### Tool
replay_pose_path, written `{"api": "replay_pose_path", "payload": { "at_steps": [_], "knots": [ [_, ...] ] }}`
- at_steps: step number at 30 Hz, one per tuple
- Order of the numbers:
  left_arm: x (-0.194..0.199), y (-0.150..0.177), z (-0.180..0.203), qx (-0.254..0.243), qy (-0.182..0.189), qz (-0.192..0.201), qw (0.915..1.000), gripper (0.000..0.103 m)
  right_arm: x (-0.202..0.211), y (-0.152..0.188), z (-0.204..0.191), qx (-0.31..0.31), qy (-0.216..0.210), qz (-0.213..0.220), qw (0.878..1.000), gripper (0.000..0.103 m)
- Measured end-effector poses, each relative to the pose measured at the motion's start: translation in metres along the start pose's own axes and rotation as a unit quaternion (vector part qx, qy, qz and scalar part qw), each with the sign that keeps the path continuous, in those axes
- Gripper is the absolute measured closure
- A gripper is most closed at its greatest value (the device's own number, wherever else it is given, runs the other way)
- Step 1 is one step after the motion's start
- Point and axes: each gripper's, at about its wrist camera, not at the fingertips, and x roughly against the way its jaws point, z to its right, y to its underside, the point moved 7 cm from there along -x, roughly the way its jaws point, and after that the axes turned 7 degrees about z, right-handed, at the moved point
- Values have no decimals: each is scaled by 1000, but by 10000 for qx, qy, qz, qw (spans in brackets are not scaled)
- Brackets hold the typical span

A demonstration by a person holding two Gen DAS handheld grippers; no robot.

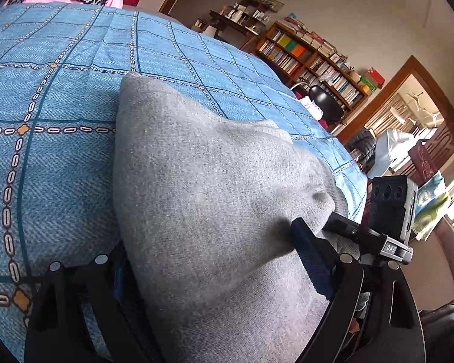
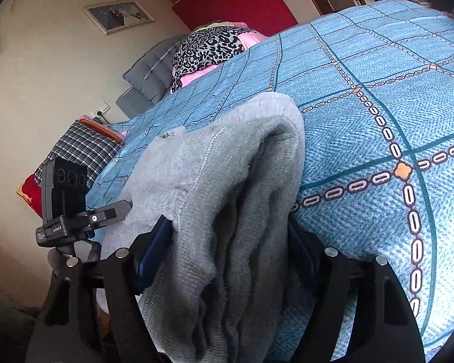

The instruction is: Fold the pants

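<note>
The grey pants (image 1: 202, 181) lie bunched on the blue patterned bedspread (image 1: 45, 96). My left gripper (image 1: 208, 260) has its two fingers on either side of a thick fold of the grey cloth, which fills the gap between them. In the right wrist view the pants (image 2: 227, 187) hang in layered folds, a seam and the fleecy inside showing. My right gripper (image 2: 227, 239) grips this bunch between its blue-padded fingers (image 2: 154, 248). The cloth drapes over both grippers and hides the fingertips.
The bedspread (image 2: 378, 106) covers the whole bed. A leopard-print and pink pillow (image 2: 208, 48) and a grey cushion (image 2: 148, 69) lie at the head. A checked cloth (image 2: 78, 148) lies beside the bed. A bookshelf (image 1: 311, 57), a black chair (image 1: 327, 99) and a doorway (image 1: 408, 115) stand beyond the bed.
</note>
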Motion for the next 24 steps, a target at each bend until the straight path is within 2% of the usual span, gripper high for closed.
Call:
{"api": "replay_pose_path", "payload": {
  "at_steps": [2, 6, 11, 15, 18, 24],
  "knots": [
    [0, 0, 0, 32, 24, 18, 10000, 16, -3, -3, -2, 47, -24, 19, 10000, 28],
    [2, -1, -2, 92, -16, 37, 9999, 34, -3, -3, -3, 131, -77, 70, 9999, 30],
    [7, -4, -1, 129, -68, 86, 9999, 50, -2, -4, -4, 143, -250, 94, 9995, 47],
    [14, -12, 9, -8, -96, 198, 9998, 60, 2, -9, -8, 203, -276, 168, 9993, 54],
    [18, -20, 21, -226, -95, 285, 9993, 65, 8, -19, -10, 277, -315, 304, 9987, 57],
    [5, -50, 43, -517, -32, 400, 9979, 66, 27, -52, -7, 445, -294, 728, 9959, 57]
  ]
}}
